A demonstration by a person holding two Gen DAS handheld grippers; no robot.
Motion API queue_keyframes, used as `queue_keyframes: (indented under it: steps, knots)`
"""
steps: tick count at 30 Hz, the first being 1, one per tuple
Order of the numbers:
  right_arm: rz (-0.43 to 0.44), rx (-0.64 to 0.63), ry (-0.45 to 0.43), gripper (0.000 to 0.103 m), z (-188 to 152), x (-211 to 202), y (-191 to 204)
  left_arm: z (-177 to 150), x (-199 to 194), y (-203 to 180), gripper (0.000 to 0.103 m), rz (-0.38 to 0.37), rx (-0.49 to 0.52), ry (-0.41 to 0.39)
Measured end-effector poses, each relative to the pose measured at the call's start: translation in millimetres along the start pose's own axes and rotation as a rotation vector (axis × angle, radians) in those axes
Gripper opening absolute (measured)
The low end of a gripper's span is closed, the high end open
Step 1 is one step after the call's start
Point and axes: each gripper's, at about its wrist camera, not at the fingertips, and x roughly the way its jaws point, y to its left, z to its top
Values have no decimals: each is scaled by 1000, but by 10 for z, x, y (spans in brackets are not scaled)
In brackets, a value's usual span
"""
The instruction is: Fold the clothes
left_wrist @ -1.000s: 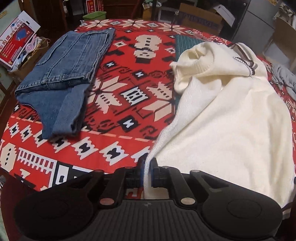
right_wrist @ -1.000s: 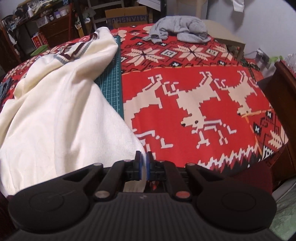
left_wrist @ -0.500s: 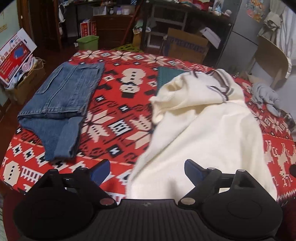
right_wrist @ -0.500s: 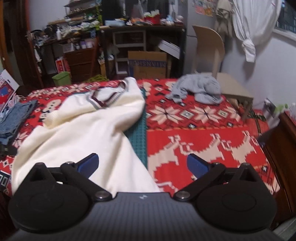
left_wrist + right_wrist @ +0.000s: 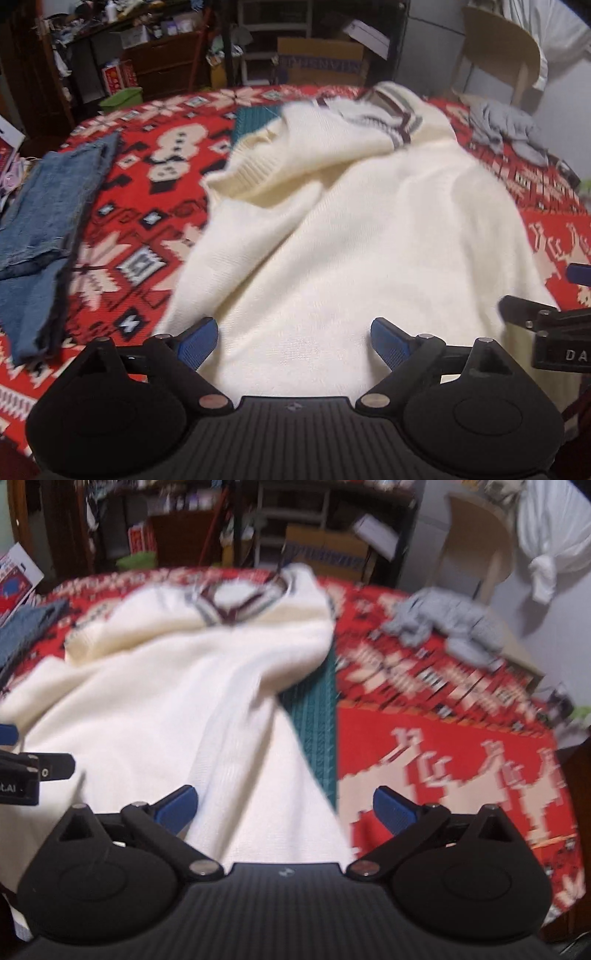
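A cream knitted sweater (image 5: 332,229) with a striped V-neck is seen spread across the middle of the bench (image 5: 147,206), which is covered by a red patterned cloth; part of a green cutting mat (image 5: 317,716) is exposed beside the sweater's right edge, the rest being hidden beneath the knit. Folded blue jeans (image 5: 37,229) are laid at the left of the bench, well apart from the sweater; a crumpled grey garment (image 5: 443,624) is left near the far right corner. Cardboard boxes (image 5: 321,62), shelving and a pale chair (image 5: 498,48) are ranged behind the bench.

The left gripper (image 5: 293,339) is held over the sweater's near hem with its fingers spread wide and nothing gripped; the right gripper (image 5: 284,810) is likewise held wide and empty, above the sweater's right edge and the mat. A second earlier both pairs of fingers were pinched shut on the hem; the hem has since been released, and the grippers have been drawn closer together, each now being visible at the edge of the other's view.
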Motion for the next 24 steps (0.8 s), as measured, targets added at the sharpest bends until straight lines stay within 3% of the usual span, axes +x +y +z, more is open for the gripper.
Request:
queue_keyframes:
  steps: [1,4,12,24]
  knots:
    - [12,11,21,102,2,84,-17,4,68,-10,97,-13,10,12]
    - [70,41,34,102,-10,238,-83,5,152,-85,103,-5,78,-18]
    - [112,-18,84,102,118,329,-75,31,180,-114,103,-12,105,-21]
    - [92,7,276,102,443,486,-25,449,408,-191,103,-11,120,254]
